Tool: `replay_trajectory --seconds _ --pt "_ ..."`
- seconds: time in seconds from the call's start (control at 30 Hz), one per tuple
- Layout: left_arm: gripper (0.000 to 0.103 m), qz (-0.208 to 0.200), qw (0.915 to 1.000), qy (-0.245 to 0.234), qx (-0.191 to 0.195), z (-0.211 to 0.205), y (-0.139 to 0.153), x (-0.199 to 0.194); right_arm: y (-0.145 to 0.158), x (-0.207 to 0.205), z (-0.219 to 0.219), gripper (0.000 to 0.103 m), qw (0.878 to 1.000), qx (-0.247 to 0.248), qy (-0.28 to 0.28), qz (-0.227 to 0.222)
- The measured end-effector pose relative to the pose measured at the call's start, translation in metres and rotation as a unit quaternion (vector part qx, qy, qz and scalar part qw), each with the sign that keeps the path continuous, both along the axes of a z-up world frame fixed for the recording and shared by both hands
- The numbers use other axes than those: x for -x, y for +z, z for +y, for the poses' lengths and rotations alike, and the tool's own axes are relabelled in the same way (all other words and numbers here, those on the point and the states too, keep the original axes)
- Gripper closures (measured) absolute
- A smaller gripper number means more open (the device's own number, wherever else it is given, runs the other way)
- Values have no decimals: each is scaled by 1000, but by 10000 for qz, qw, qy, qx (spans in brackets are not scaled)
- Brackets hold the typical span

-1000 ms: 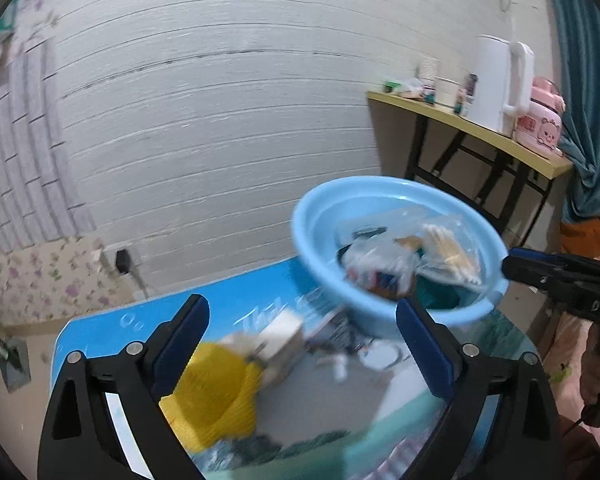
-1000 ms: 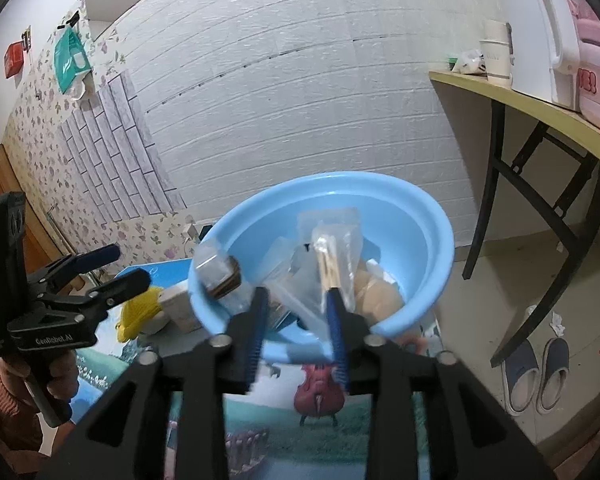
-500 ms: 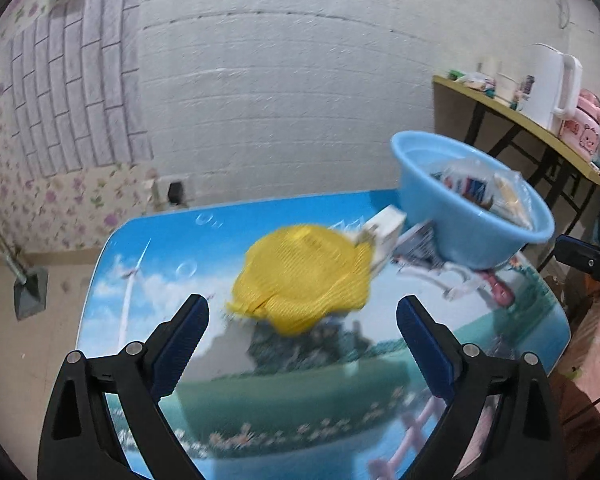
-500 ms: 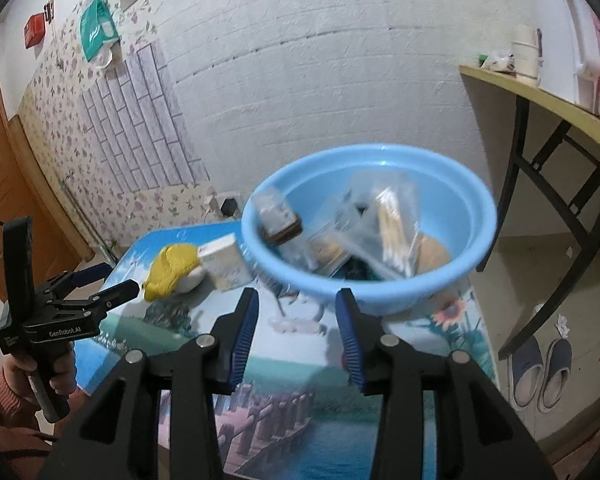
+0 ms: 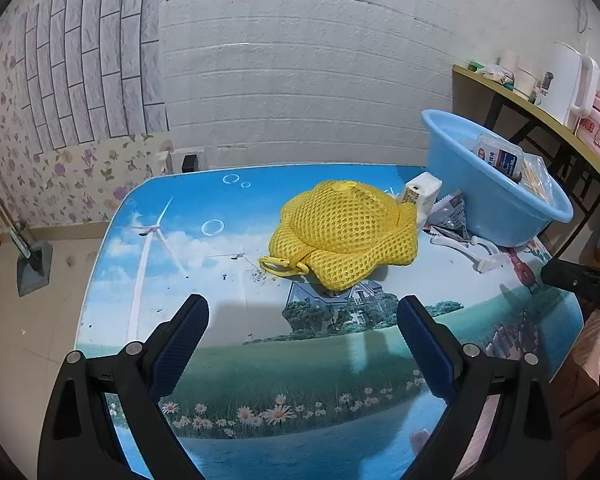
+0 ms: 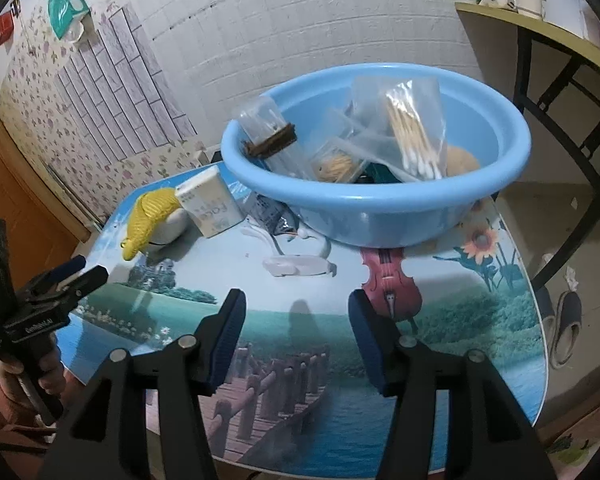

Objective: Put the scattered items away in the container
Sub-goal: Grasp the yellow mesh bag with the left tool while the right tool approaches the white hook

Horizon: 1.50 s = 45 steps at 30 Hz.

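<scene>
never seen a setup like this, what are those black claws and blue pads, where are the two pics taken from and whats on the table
No robot here: a person holds a two-finger gripper in each hand, each with a fisheye camera looking along its fingers. One picture is from the left gripper, the other from the right gripper. Both are open and hold nothing.

On the printed table stands a blue basin already holding a cotton swab packet and other small packets. Still outside it: a yellow mesh bag, a white box, a foil sachet and a white plastic piece.

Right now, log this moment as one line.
left tongs: open, empty | right tongs: open, empty | yellow mesh pouch, white box: outside blue basin
</scene>
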State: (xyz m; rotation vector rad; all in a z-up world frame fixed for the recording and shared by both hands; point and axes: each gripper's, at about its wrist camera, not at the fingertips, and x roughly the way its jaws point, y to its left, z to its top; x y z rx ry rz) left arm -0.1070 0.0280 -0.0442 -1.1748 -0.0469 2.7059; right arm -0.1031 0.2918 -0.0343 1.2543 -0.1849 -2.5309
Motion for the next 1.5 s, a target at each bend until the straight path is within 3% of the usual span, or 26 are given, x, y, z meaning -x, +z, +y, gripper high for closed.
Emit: replay_trajectory --seconds 0.2,0.6,1.1,1.23,1.5 --pt "8 -89 9999 -131 -44 1 -4 9 -6 7 -13 50 9995 -279 166 7" --pt "8 11 9990 -434 88 17 3 40 -17 29 -24 50 9993 -312 162 -157" --pt "8 -22 9975 -710 -8 27 -1 72 -32 50 -38 49 9973 -617 168 -370" --pt "2 -3 9971 -763 70 34 -5 78 -35 53 -41 48 9966 -706 203 -371" --pt "2 -96 9955 -915 246 53 -15 82 -36 57 -48 43 9960 -789 248 -328"
